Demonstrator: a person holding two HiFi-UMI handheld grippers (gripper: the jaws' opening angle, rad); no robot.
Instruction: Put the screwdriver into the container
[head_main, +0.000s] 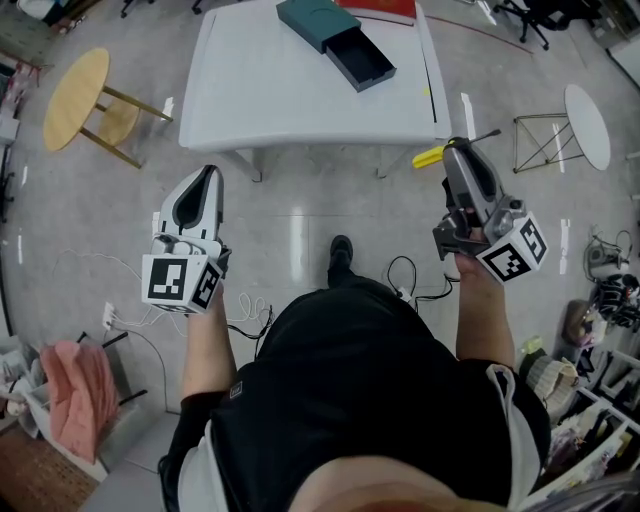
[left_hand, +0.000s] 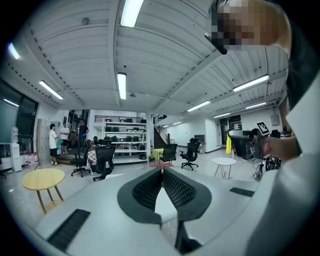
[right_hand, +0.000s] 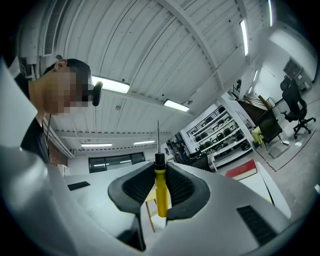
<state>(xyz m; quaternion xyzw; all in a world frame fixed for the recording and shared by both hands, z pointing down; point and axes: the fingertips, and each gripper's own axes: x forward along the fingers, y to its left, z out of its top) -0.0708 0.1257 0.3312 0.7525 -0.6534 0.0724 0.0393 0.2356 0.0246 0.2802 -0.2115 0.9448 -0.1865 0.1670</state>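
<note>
1. The right gripper (right_hand: 160, 172) has its fingers (right_hand: 137, 187) clenched on the screwdriver (right_hand: 160, 192). The ribbed pads press it from both sides at the black collar and the top of the yellow handle.
2. In the right gripper view, the screwdriver's long axis runs crosswise to the fingers. The thin metal shaft sticks out past them on one side and the handle on the other.
3. In the head view, the right gripper (head_main: 458, 150) carries the screwdriver (head_main: 428, 157) in the air above the floor, just off the counter's (head_main: 250, 100) near right corner. The handle points to our left and the shaft to our right, slanting slightly towards the counter's far side.
4. The left gripper (left_hand: 162, 172) has its fingers (left_hand: 147, 190) closed together at the tips, with nothing between them. We see the left gripper (head_main: 207, 178) above the floor, in front of the counter's near left corner.
5. The container (head_main: 335, 35), a teal box with its drawer pulled out, sits near the counter's far edge, well apart from the screwdriver.
</note>
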